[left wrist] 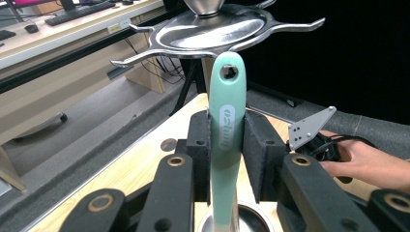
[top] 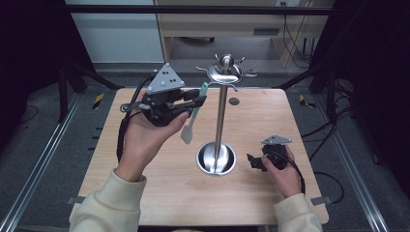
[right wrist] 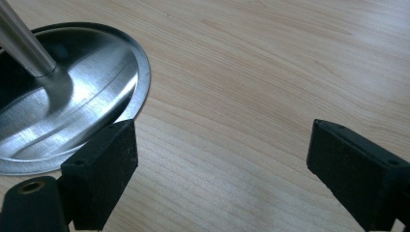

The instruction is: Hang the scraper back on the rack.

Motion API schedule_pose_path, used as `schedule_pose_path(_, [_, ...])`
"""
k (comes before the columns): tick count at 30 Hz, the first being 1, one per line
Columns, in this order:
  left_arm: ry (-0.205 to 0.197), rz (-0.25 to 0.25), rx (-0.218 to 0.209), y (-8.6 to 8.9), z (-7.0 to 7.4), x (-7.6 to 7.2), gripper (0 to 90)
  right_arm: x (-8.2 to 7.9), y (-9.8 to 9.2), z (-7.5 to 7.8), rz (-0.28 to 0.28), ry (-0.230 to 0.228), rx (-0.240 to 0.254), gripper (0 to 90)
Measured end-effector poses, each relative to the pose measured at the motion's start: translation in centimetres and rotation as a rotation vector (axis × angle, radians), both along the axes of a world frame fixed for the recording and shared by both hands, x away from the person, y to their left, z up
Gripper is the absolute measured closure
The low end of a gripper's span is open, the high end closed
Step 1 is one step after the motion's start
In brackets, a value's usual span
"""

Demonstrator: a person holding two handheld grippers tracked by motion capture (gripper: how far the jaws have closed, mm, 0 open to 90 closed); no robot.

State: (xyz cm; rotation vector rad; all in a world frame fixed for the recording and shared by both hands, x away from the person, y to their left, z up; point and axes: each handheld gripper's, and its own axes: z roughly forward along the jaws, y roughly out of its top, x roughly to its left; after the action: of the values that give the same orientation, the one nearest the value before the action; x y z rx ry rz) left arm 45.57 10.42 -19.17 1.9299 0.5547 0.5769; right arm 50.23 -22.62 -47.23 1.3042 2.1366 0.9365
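Metal stand (top: 221, 121) sits mid-tabletop (top: 164, 193): round base (top: 216, 158), upright pole, hook crown (top: 226, 72) on top with prongs sticking out all round. That is the main obstacle. Left gripper (top: 196, 102) is held high, just left of the pole, jaws clamped on a teal spatula (top: 193, 116); the spatula's handle hole (left wrist: 228, 72) is right under a crown prong (left wrist: 130, 60), very little gap there. Its blade hangs above the tabletop, near the pole. Right gripper (top: 251, 161) rests low, just right of the base, jaws wide, bare wood between them. Near-left and far-right tabletop open for passing. Small dark hole (top: 234, 101) behind the stand.
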Motion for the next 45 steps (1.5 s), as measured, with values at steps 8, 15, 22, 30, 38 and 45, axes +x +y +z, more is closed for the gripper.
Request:
schedule_pose_path(8, [-0.001, 0.001, 0.005, -0.54, 0.04, 0.29, 73.6, 0.00, 0.00, 0.01, 0.002, 0.000, 0.002, 11.2])
schedule_pose_path(15, [0.004, -0.001, 0.005, -0.80, -0.21, 0.68, 73.6, 0.04, 0.00, -0.03, 0.009, -0.002, -0.002, 11.2])
schedule_pose_path(22, [0.000, -0.003, 0.006, -0.76, -0.24, 0.67, 73.5, 0.05, -0.02, -0.05, 0.011, -0.002, -0.004, 11.2])
schedule_pose_path(30, [-0.006, -0.002, 0.001, -0.87, -0.38, 0.68, 73.5, 0.06, -0.01, -0.02, 0.007, -0.001, 0.006, 11.1])
schedule_pose_path(38, [-0.009, -0.006, -0.011, -0.81, -0.54, 0.75, 73.4, 0.05, -0.12, 0.10, 0.004, -0.008, 0.021, 11.0])
schedule_pose_path(45, [-0.013, -0.011, -0.034, -0.43, -0.78, 0.59, 73.4, 0.06, -0.34, 0.05, -0.007, -0.009, 0.024, 10.9])
